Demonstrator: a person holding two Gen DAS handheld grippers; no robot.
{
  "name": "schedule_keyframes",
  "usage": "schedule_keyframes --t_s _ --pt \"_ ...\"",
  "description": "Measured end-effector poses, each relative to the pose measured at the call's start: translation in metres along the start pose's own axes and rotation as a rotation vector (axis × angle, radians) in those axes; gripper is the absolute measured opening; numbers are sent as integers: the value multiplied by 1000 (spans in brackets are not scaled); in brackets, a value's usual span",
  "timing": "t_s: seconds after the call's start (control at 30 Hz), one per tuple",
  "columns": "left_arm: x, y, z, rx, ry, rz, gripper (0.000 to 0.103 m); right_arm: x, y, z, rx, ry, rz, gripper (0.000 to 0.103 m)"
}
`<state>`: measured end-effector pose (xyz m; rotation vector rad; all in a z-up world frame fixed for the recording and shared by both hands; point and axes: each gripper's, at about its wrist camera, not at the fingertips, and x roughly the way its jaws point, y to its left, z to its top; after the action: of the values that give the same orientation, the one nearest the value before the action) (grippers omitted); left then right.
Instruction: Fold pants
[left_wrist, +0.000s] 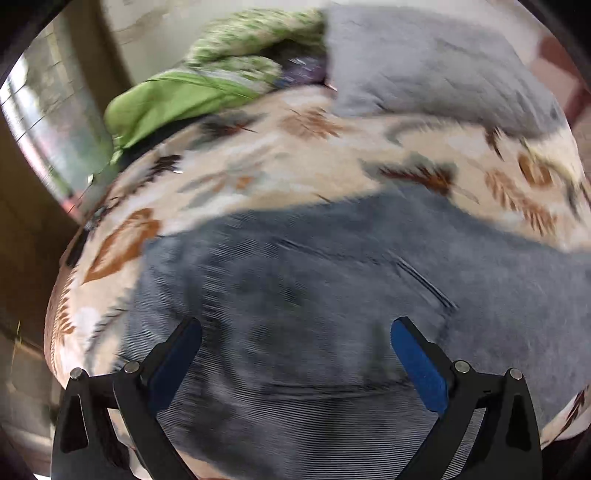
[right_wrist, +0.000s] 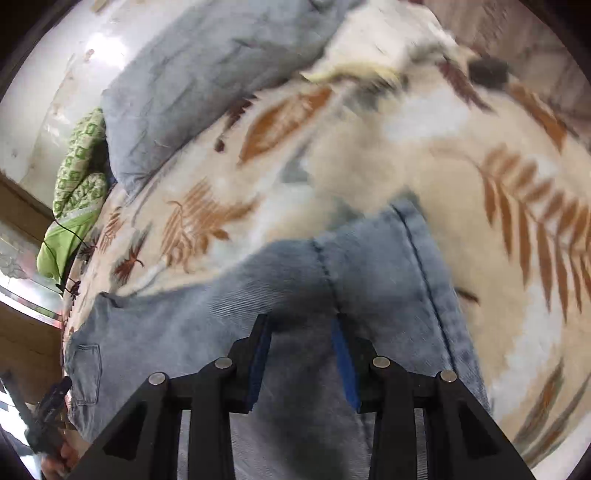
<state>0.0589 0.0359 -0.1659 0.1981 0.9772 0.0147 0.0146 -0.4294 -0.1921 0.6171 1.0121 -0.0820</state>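
Observation:
Grey-blue corduroy pants (left_wrist: 295, 280) lie spread flat on a bed covered by a cream blanket (left_wrist: 258, 155) printed with leaves. My left gripper (left_wrist: 295, 328) hovers over the pants near a pocket seam, its jaws wide open and nothing between its blue pads (left_wrist: 417, 354). In the right wrist view the pants (right_wrist: 384, 280) run from lower left to the centre, with a back pocket (right_wrist: 86, 373) at the far left. My right gripper (right_wrist: 300, 325) is over a dark seam of the pants. A narrow gap shows between its pads, and no cloth is pinched. Both views are motion-blurred.
A grey pillow (left_wrist: 424, 66) (right_wrist: 207, 74) lies at the head of the bed beside a green patterned quilt (left_wrist: 221, 74) (right_wrist: 77, 173). A window (left_wrist: 37, 122) is on the left. A small black object (right_wrist: 487, 74) sits at the blanket's far edge. A hand (right_wrist: 64, 456) shows at lower left.

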Motion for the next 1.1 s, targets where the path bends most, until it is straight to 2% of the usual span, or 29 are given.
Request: schedule_keyframes --t_s 0.1,0.17,0.3,0.43,0.63,0.73,0.83,0.97,1.03,1.07,1.1 --pt "14 -16 -13 32 43 3 102 -11 -6 -12 -68 -16 -63 38" --pt "15 -16 -16 28 26 0 102 -16 -9 -22 -84 -19 -67 38" --pt "16 -14 -14 26 54 -25 103 -37 -13 -39 -92 -60 -96 38" --pt "21 -10 -18 12 39 -57 103 -56 -6 -59 -92 -105 -25 38" --pt "17 -8 -28 10 -37 -61 103 -37 8 -86 -143 -15 -97 39" --pt "10 -8 -27 20 -9 -62 103 -41 16 -93 -174 -25 -118 38" --pt "-3 -15 -25 60 30 -30 103 -56 15 -94 -138 -89 -59 38" --pt "-45 -32 -30 115 -81 -43 103 -81 29 -98 -159 -213 17 38" --pt "-64 -38 -29 120 -124 -54 103 -87 42 -101 -183 -244 55 39" --pt "-73 -40 -27 122 -145 -53 103 -89 52 -102 -203 -262 75 42" --pt "-82 -41 -26 121 -164 -46 103 -92 60 -106 -221 -282 89 54"
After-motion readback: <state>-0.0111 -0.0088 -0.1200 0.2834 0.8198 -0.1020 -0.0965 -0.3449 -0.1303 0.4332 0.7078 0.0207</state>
